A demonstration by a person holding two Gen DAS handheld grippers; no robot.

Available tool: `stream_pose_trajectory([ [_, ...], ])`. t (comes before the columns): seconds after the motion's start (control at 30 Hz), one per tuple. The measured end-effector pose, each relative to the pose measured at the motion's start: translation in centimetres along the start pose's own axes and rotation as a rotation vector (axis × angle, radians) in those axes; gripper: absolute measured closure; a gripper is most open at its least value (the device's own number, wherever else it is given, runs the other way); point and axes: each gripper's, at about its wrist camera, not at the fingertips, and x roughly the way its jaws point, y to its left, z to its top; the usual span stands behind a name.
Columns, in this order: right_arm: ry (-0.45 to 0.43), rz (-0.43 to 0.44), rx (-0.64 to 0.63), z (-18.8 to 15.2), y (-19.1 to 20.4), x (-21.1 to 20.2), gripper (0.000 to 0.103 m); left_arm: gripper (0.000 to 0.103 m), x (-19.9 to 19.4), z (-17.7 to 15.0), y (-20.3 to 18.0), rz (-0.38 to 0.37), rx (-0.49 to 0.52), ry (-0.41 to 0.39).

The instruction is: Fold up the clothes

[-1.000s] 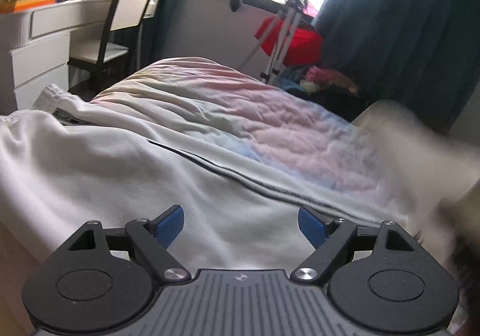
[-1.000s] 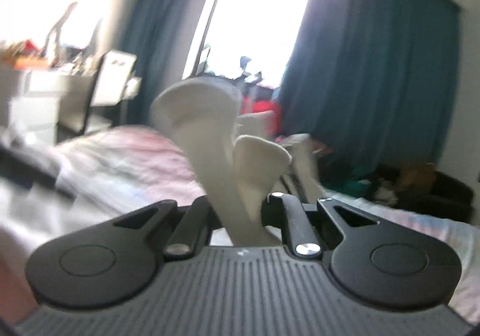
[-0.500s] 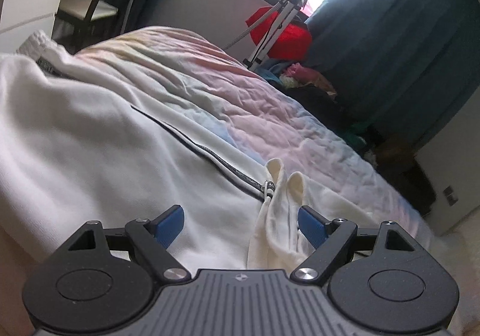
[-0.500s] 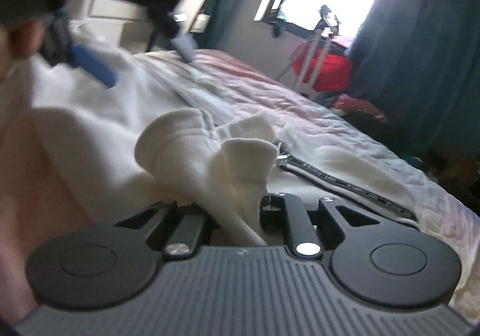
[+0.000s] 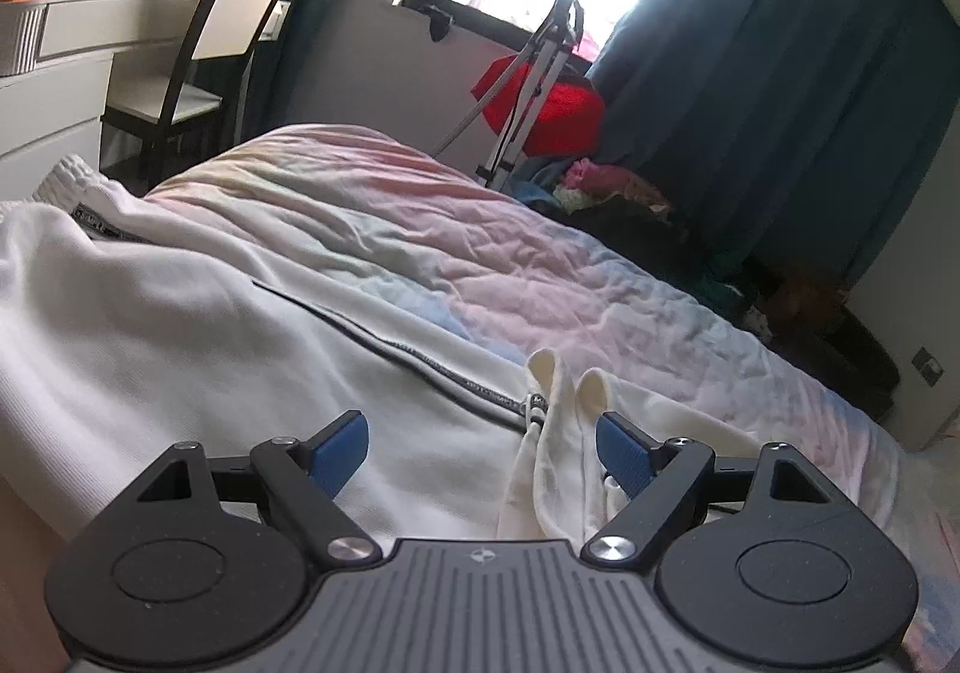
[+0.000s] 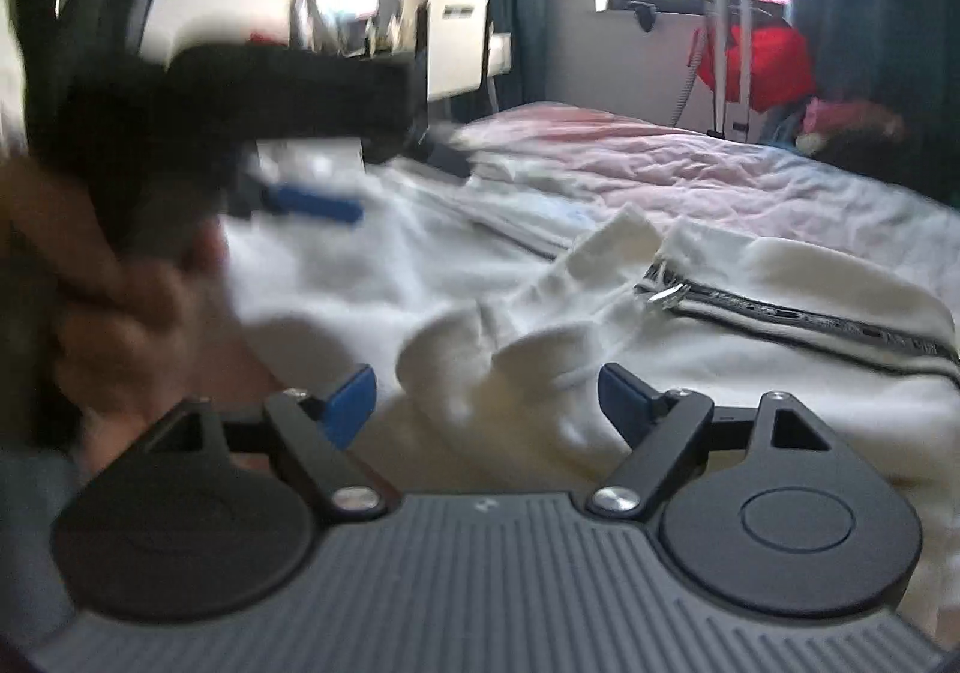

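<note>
While both tongs gape, the white jacket [image 6: 540,349] lies bunched between the right tongs [image 6: 486,403].

my left gripper [image 5: 480,448] and right gripper [image 6: 487,403] had black linkages, silver screws, blue pads [image 5: 341,446] and ribbed grey housings.

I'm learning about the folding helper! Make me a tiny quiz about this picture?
1. True or false: the right gripper is open.
2. The white jacket lies on: A) a chair, B) the bed, C) the floor?
3. Fill in: the sleeve cuff rests on top of the ____.

Key: 1 true; 2 B; 3 jacket.
</note>
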Motion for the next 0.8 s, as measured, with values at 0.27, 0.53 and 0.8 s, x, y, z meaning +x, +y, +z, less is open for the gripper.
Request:
stream_pose_trajectory([
  [0.27, -0.101, -0.158, 0.281, 3.2, -7.6, 0.5, 0.02, 0.025, -0.5, -1.2, -1.4, -0.078, 0.061, 0.028],
  [0.53, -0.041, -0.118, 0.34, 7.3, -10.8, 8.8, 0.025, 0.032, 0.9, -4.0, -4.5, -0.184, 0.192, 0.115],
  [0.8, 0.049, -0.126, 0.317, 4.6, -11.1, 14.3, 0.042, 0.045, 4.4, -6.3, -5.6, -0.186, 0.264, 0.228],
])
